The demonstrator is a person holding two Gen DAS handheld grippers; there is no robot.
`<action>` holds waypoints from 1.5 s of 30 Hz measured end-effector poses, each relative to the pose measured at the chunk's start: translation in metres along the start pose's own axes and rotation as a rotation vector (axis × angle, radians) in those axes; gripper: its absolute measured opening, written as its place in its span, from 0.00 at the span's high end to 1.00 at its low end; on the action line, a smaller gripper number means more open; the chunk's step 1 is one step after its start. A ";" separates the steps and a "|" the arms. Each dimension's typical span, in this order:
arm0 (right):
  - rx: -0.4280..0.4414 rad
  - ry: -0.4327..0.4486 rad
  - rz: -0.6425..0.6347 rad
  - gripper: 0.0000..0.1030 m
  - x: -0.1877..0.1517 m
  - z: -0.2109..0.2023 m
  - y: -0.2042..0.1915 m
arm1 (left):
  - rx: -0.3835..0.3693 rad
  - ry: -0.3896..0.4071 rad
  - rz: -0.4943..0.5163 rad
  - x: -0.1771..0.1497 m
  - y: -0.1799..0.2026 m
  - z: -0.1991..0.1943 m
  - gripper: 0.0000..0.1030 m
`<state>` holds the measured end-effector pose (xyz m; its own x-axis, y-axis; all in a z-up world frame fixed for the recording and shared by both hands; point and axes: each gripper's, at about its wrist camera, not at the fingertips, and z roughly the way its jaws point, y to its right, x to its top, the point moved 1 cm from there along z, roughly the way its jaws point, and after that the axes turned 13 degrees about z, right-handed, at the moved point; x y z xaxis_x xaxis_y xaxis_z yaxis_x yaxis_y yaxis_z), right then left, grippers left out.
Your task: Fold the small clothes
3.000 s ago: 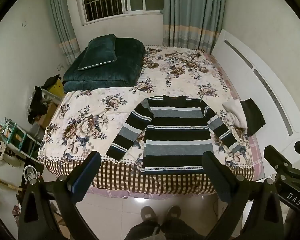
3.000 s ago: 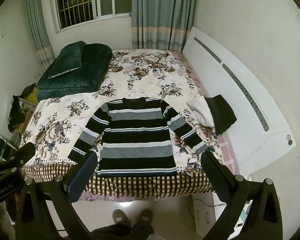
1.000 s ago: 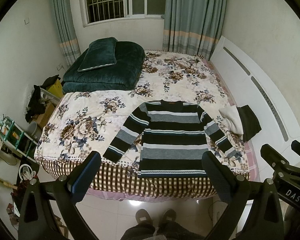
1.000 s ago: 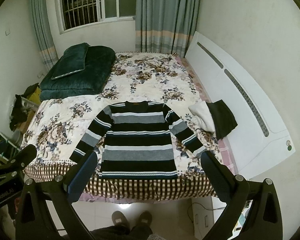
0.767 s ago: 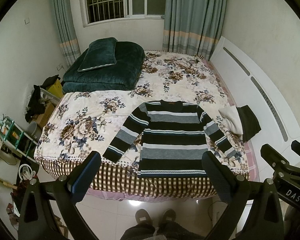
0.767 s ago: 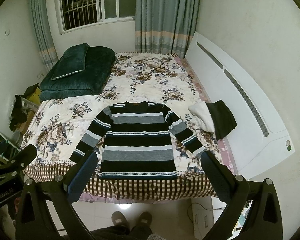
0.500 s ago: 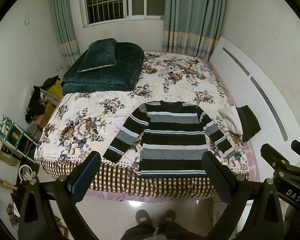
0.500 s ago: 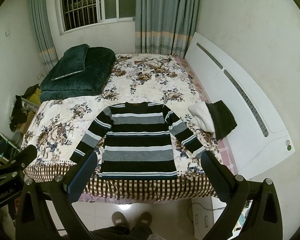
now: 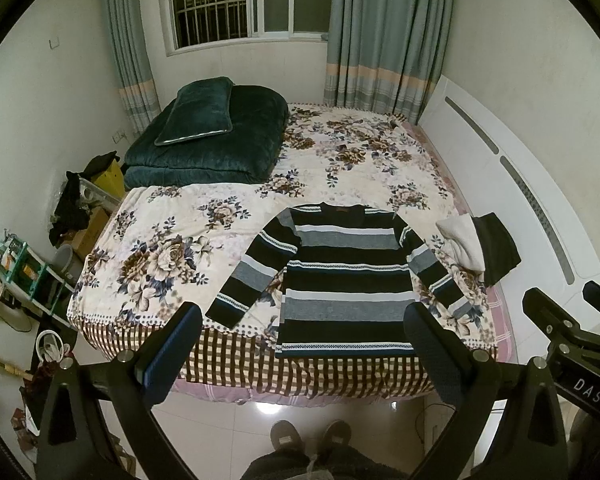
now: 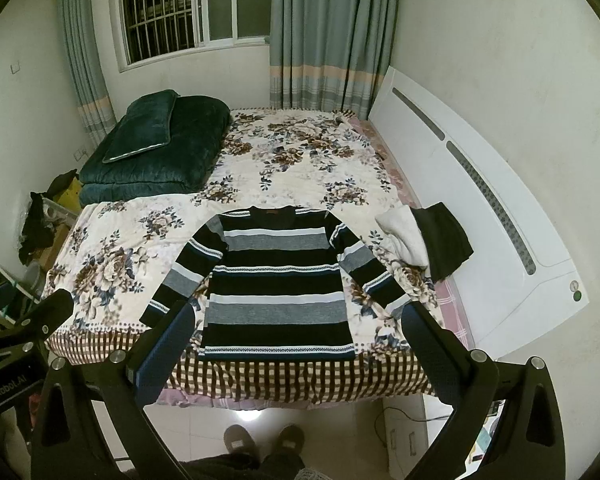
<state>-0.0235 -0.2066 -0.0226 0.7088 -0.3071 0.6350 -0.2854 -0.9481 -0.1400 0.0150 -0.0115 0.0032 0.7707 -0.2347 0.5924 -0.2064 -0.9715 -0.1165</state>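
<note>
A black, grey and white striped sweater [image 9: 346,276] lies flat on the bed [image 9: 172,216], sleeves spread out, hem at the near edge. It also shows in the right wrist view [image 10: 278,286]. My left gripper [image 9: 302,350] is open and empty, held above the floor short of the bed edge. My right gripper [image 10: 298,350] is open and empty, likewise short of the bed. Folded white and black clothes [image 9: 480,248] lie to the right of the sweater and appear in the right wrist view [image 10: 424,240].
A dark green folded quilt with a pillow [image 9: 208,136] sits at the bed's far left. A white headboard [image 10: 472,200] runs along the right. Boxes and a rack [image 9: 24,272] crowd the floor at left. The person's feet [image 9: 310,436] stand on the tiles.
Both grippers have drawn back and up slightly from the bed over three seconds; in the last second nothing visibly moves. The sweater lies unchanged.
</note>
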 end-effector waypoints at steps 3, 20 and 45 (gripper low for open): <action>-0.001 -0.004 0.007 0.00 0.005 -0.001 -0.002 | -0.001 0.000 0.000 0.002 0.002 0.001 0.00; -0.226 -0.172 0.426 0.00 0.019 0.257 0.176 | 0.161 -0.051 0.016 0.057 0.023 0.235 0.00; -0.257 -0.457 1.257 0.16 -0.149 0.764 0.484 | 0.235 -0.502 -0.117 -0.034 0.065 0.642 0.00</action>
<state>0.2256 -0.6828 -0.7652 0.0177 -0.9916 -0.1284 -0.9664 0.0160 -0.2565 0.3624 -0.0874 -0.5366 0.9844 -0.0555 0.1669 -0.0065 -0.9597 -0.2811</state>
